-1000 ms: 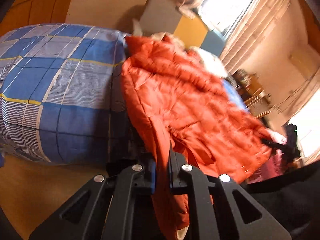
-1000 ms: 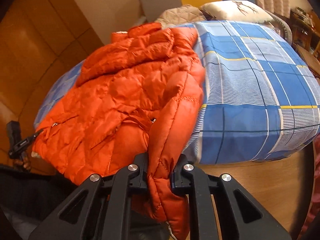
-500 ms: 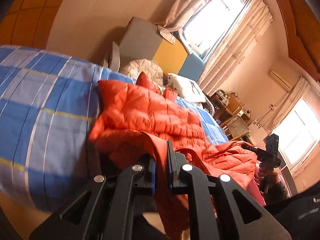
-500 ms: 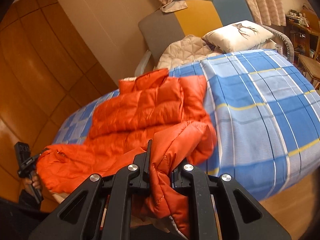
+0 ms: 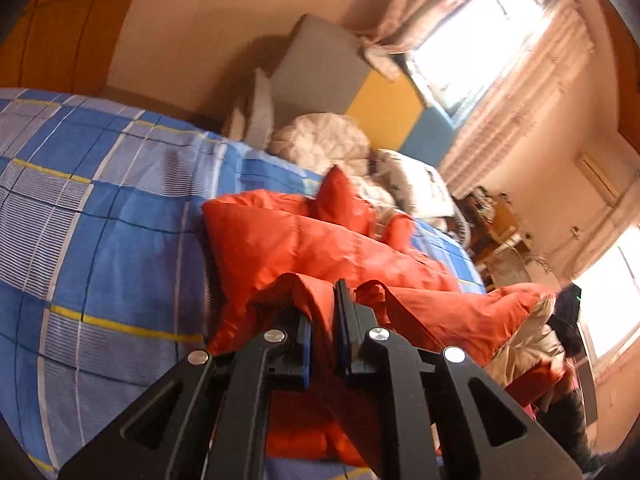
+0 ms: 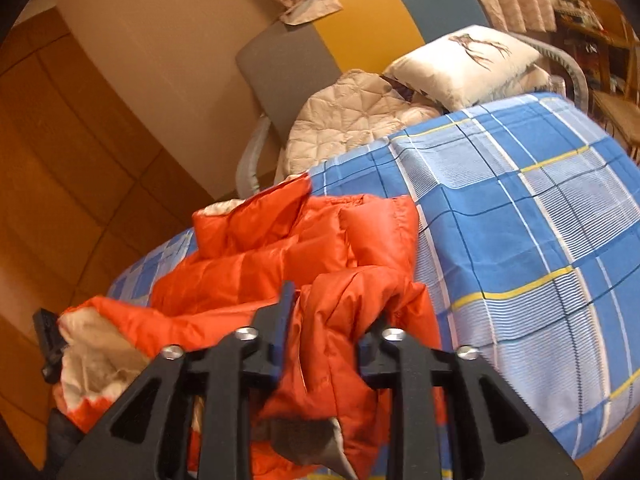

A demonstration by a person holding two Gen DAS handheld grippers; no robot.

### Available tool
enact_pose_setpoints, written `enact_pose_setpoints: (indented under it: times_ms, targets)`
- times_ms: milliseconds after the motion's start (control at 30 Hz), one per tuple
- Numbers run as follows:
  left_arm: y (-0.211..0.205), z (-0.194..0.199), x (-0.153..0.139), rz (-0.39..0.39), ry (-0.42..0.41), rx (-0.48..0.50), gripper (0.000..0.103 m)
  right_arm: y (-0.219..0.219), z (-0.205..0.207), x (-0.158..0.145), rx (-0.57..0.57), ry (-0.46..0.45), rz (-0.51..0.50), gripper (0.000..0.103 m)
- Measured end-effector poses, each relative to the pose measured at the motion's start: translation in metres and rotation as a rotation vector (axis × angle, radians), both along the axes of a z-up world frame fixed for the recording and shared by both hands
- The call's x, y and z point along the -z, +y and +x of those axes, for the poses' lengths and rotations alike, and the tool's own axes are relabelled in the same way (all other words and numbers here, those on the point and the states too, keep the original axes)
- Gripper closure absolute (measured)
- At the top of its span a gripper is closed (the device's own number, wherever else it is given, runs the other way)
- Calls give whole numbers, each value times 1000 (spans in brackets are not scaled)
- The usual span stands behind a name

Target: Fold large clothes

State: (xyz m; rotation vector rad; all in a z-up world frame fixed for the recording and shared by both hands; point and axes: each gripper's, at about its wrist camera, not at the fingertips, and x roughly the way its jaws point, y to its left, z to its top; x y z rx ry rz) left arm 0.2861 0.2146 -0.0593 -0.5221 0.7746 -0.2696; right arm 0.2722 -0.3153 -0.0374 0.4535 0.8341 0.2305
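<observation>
Bedroom with warm walls and curtained windows; the landmark is the bed (image 6: 540,216), covered in a blue plaid sheet, its headboard in grey, yellow and blue panels. At the head of the bed lie a beige quilted blanket (image 6: 352,120) and a white pillow (image 6: 468,64). Largest task item: the orange puffer jacket (image 5: 320,248), spread on the bed along the near edge, collar end toward the headboard, lower part bunched up at both grippers and doubled over the upper part, pale lining showing at one side. Its long axis runs from the near edge toward the headboard. Left gripper (image 5: 323,320): jaws nearly together, clamped on a thin fold of orange fabric at the jacket's hem. Right gripper (image 6: 328,336): jaws have just been opening and stand apart, a thick roll of the jacket lies between them, and the pads no longer look to press it, so this side reads as released or about to drop. Both grippers sit directly over the jacket, with the garment ahead of and beneath them; the left is the only one with a firm hold. Judgement: the hem-to-collar fold is being laid down, the left side yet to let go. No containers in view.
</observation>
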Motion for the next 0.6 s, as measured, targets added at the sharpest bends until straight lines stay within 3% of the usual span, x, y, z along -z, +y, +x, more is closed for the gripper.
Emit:
enact_pose_setpoints:
  times_ms: [33, 100, 200, 267, 333, 367, 400, 467, 600]
  targets:
    - [0, 5, 3, 14, 8, -5, 92, -1, 1, 1, 10, -4, 7, 51]
    - [0, 13, 10, 23, 33, -22, 89, -3, 5, 4, 34, -12, 40, 42]
    - [5, 23, 19, 3, 60, -50, 71, -2, 8, 6, 57, -27, 60, 32]
    - [9, 27, 21, -42, 65, -58, 44, -2, 8, 5, 73, -37, 70, 25]
    - [12, 25, 18, -73, 45, -87, 29, -4, 6, 1, 95, -63, 88, 13]
    - [14, 24, 15, -65, 33, -109, 14, -7, 3, -2, 108, -78, 103, 10]
    - [20, 21, 12, -74, 16, -142, 9, -10, 1, -5, 110, -92, 120, 9]
    - [31, 18, 7, -110, -3, -164, 7, -15, -2, -11, 120, -104, 118, 9]
    - [37, 1, 11, -58, -13, -155, 7, -25, -17, -3, 130, -94, 54, 9]
